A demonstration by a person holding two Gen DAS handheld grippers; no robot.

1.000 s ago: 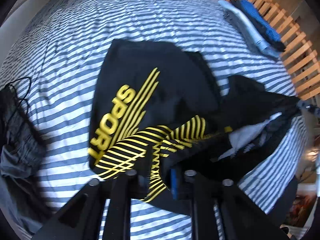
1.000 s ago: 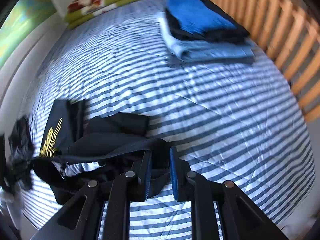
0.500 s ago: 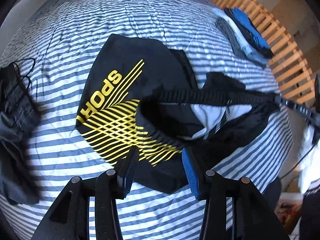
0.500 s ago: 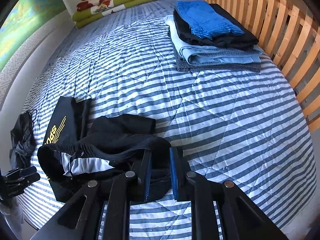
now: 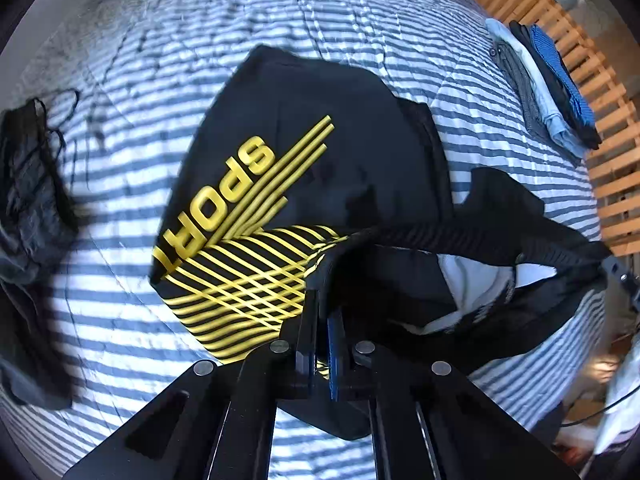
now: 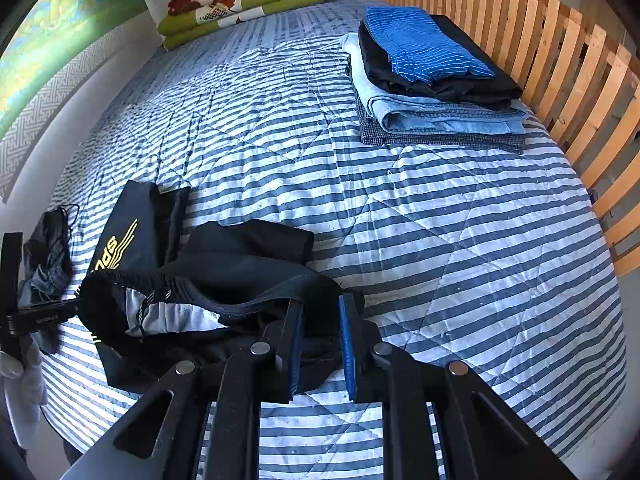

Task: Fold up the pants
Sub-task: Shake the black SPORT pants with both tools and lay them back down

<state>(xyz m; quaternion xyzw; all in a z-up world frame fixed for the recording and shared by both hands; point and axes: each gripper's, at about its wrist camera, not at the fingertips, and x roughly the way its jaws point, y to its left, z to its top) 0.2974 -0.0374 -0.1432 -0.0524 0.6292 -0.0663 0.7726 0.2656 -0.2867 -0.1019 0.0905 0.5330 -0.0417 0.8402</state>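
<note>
While both grippers [image 5: 322,312] [image 6: 320,332] pinch it, waistband [image 5: 460,236] stretches.

The pants [image 5: 320,168] are partly hidden behind the left gripper [image 5: 323,312]. A dark garment [image 5: 28,208] is blurred at the picture's edge.

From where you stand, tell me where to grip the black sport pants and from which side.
Grip the black sport pants by the ribbed waistband, one end in each gripper, coming down from above. It is the one thick, firm edge, already standing up off the striped bedcover with the opening gaping, so jaws can straddle it.
</note>
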